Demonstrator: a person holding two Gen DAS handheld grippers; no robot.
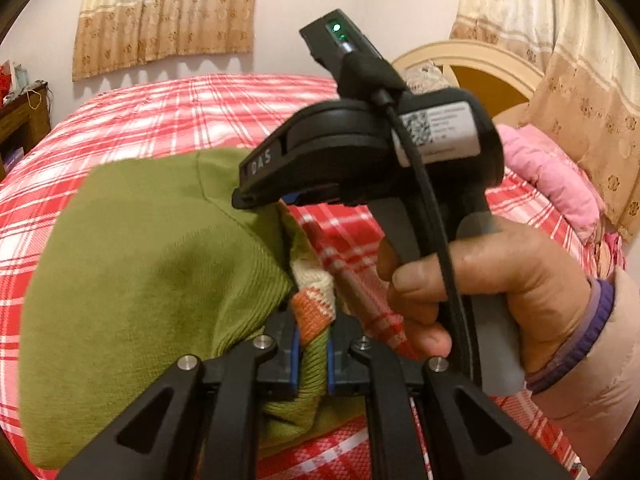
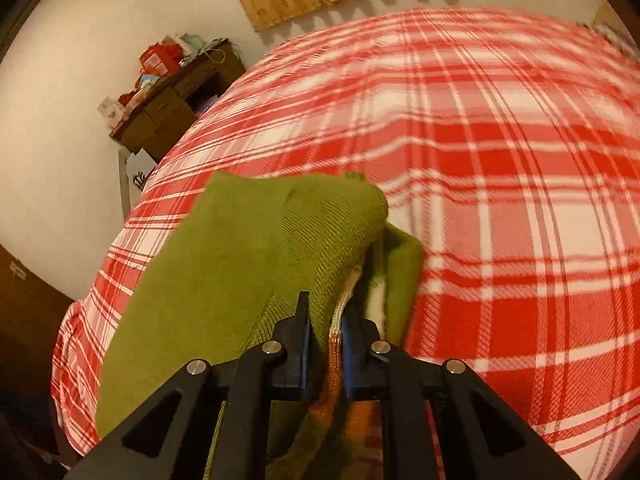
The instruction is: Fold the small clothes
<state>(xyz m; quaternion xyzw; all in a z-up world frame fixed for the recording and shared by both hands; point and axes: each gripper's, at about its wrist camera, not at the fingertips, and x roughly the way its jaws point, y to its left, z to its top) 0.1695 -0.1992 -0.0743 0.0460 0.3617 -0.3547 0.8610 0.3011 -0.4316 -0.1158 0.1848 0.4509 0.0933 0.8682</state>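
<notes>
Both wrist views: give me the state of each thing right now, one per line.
Left gripper: shut on the sweater's striped edge.
Right gripper: shut on the sweater's edge.
Right hand: gripping the right gripper's handle.
Sweater: green, bunched, lifted at both gripped edges, not folded flat.
Bedspread: spread over the bed, under the sweater.
Pink pillow: lying by the headboard.

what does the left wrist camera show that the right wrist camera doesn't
Only the left wrist view shows the right gripper in the person's hand, clamping the green garment, plus a pink pillow and the headboard. Only the right wrist view shows a cluttered wooden desk beside the bed. Both show the garment with its orange and cream trim, the red plaid bedspread and curtains; each camera's own gripper is shut on the garment.
</notes>
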